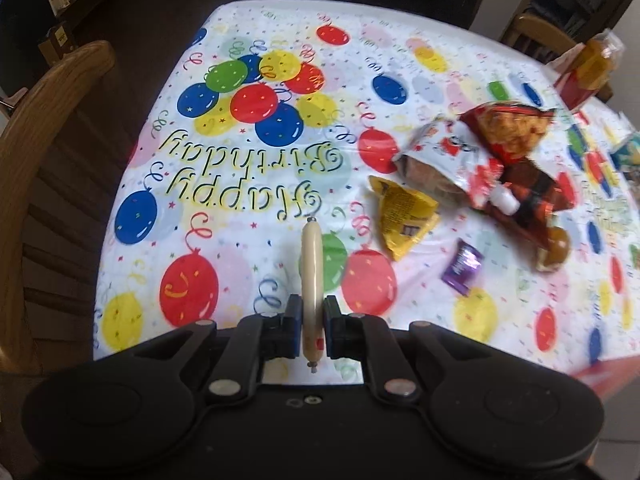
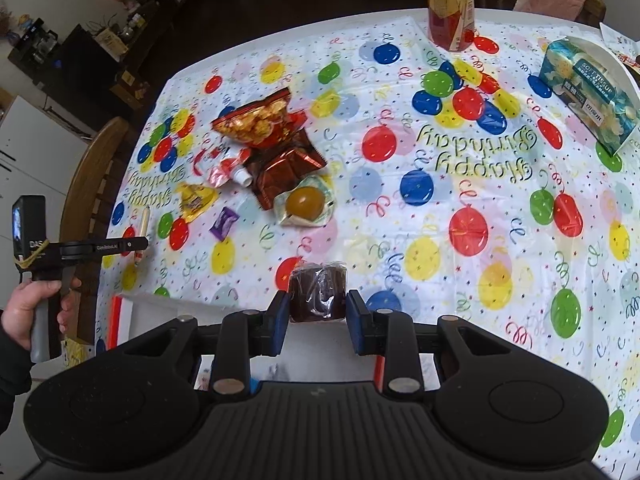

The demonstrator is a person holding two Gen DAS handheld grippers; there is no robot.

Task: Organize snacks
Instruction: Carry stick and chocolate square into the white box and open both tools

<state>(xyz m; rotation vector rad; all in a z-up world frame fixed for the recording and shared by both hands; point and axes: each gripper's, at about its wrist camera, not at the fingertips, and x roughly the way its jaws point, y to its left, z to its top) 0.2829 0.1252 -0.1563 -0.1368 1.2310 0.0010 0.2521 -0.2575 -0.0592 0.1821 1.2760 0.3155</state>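
Left wrist view first: the left gripper [image 1: 311, 316] has its fingers closed on a pale sausage stick [image 1: 311, 280], and the stick's long axis runs straight out along the fingers, far tip pointing at the "Happy Birthday" writing on the balloon tablecloth [image 1: 248, 152]. The snack pile sits off to the right of the stick: a yellow packet [image 1: 404, 216], a small purple wrapper [image 1: 462, 266], a white-and-red pouch [image 1: 448, 160] and a bag of crunchy orange snacks [image 1: 508, 124]. A red edge pokes in at the lower right, can't tell what it is. Print on the packets is too blurry to read.

Right wrist view: the right gripper [image 2: 317, 312] has a dark brown wrapped snack [image 2: 318, 294] between its fingers; the pads look right at its sides, but I can't tell for sure they're pressing. Just under it is the rim of a white box with red trim [image 2: 160, 304], so I'd guess that's where things go, and the right hand is the nearer one. Far left, a hand [image 2: 36, 308] holds the other gripper, marked "GenRobot.AI". Beyond the box, on the worktop: a wrapped brown egg [image 2: 306, 202], a tissue pack [image 2: 588, 92] reading "SOFT TISSUE", and a drink bottle [image 2: 450, 4].
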